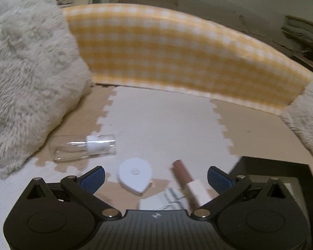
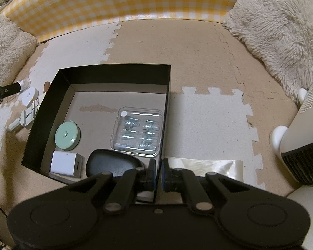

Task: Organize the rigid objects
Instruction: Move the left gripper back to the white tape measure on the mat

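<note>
At the bottom centre of the right view, my right gripper (image 2: 158,176) was clenched on the black box (image 2: 114,69) wall; my left gripper (image 1: 156,177) stood released above the white tape measure (image 1: 135,175). Pulling could have tipped the box.

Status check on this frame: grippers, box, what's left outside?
Left gripper open, empty, above white tape measure and brown tube. Right gripper shut on black box wall. Clear bottle loose on mat; nothing blocking.

The whole left wrist view is motion-blurred. There, a black box (image 1: 281,173) at four o'clock is cut off by the frame edge, and a white packet (image 1: 162,202) sits partly behind the gripper body. In the right wrist view, a black oval object (image 2: 112,164) at six o'clock is half hidden.
</note>
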